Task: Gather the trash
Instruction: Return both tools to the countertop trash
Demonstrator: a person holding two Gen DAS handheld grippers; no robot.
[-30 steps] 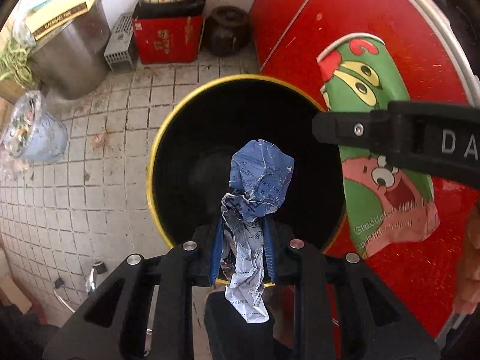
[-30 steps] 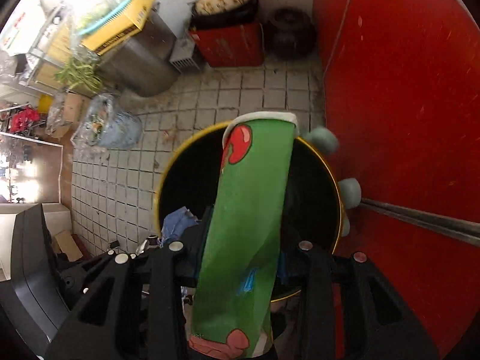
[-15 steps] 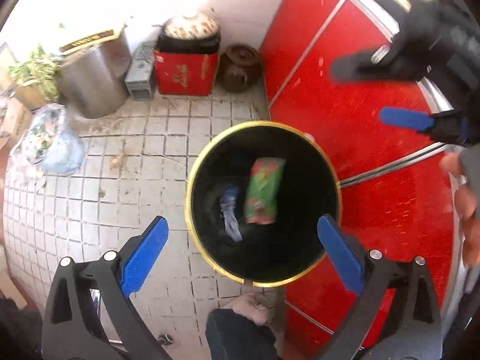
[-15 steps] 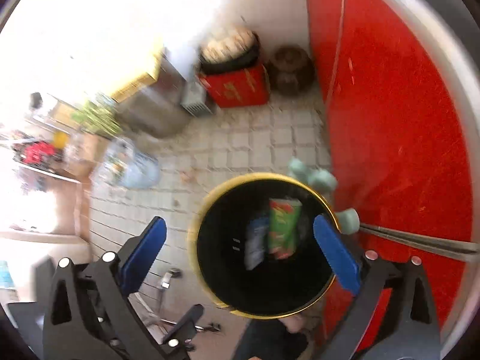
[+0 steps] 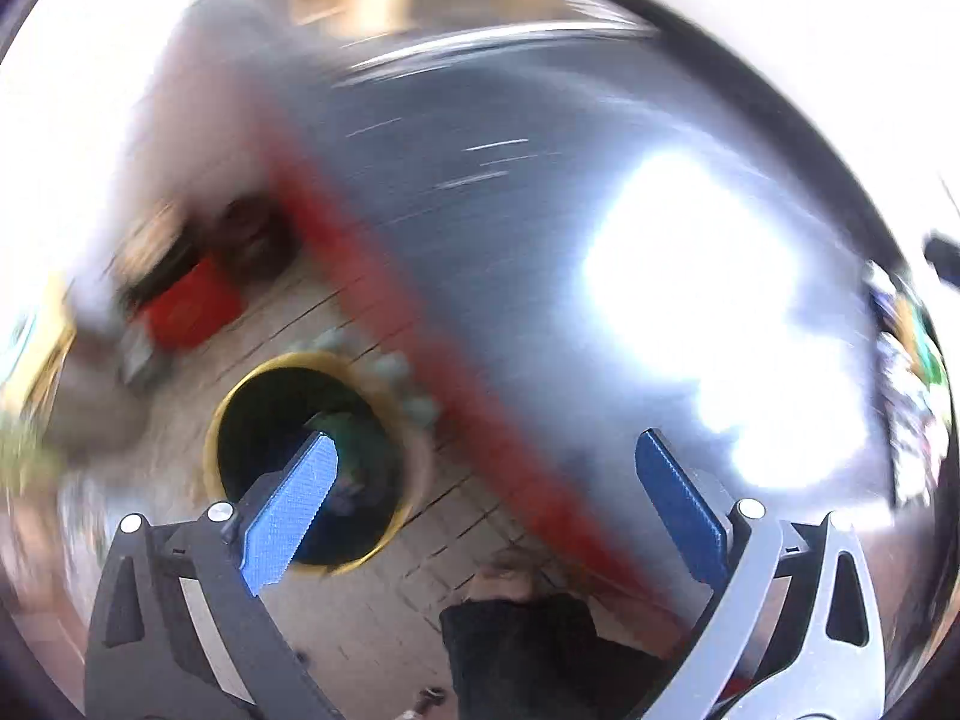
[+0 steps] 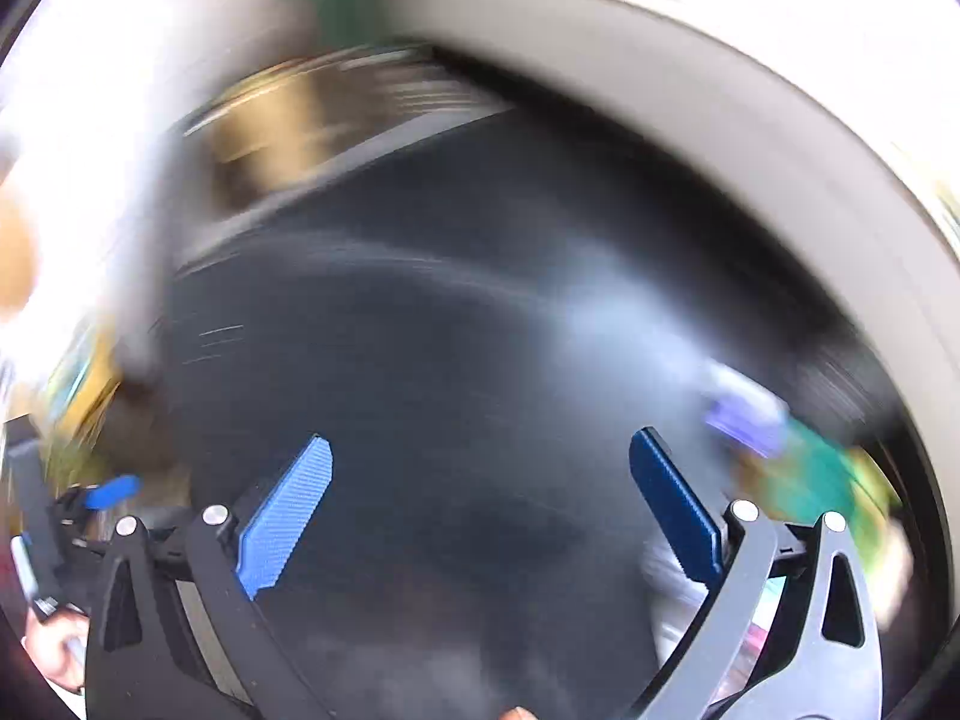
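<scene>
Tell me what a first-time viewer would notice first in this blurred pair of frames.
In the left wrist view, the yellow-rimmed black bin sits lower left on the tiled floor, something green inside, beside a red panel edge. The left gripper and the right gripper both stand wide open and empty. Heavy motion blur smears everything else.

Left gripper point(image 5: 487, 483): black frame arms, silver round screws at the pivots, triangular cutouts, blue ribbed pads point(image 5: 294, 501) on the fingers. Right-side arm looks grey in glare. Right gripper point(image 6: 480, 486): same build, same blue pads point(image 6: 285, 519), silver screws. Bare skin at lower left of that frame, blurred.
</scene>
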